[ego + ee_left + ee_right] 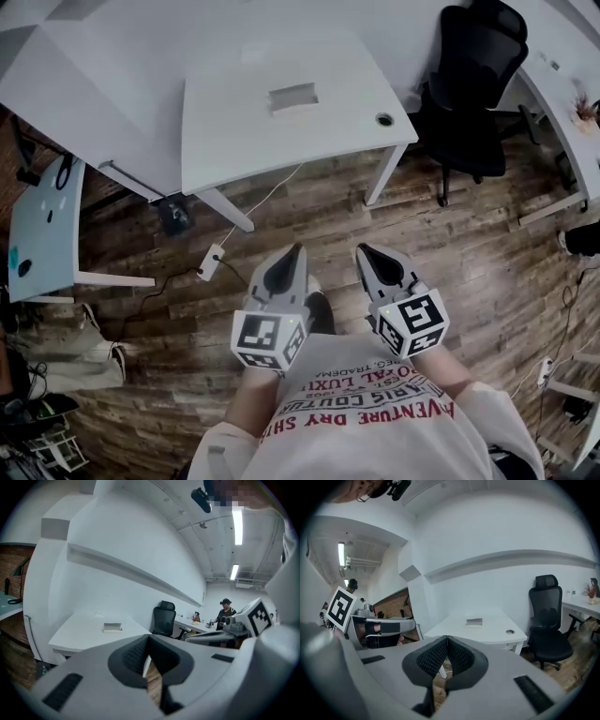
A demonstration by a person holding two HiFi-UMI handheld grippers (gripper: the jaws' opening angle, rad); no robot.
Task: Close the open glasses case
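Left gripper: mine, held close to my body over the wood floor. Jaws together, tips touching, nothing between them. Only floor shows through the gap behind the tips in the left gripper view.
Right gripper: mine, just beside the left one and about level with it. Jaws also pressed together at the tips and empty.
Marker cubes: the left gripper's cube and the right one's both sit near my shirt.
Glasses case: lies on the white desk ahead of me, well apart from both grippers – neither touches it. It also shows small in the left gripper view and the right gripper view. Too small to tell how the lid stands.
Desk: a round cable hole sits near its right corner, to the right of the case.
Office chair: black, to the right of the desk.
Floor: a white power adapter on a cable lies near the desk leg, to the left of my left gripper.
Background: a person stands far off by another desk – seen in the left gripper view only.
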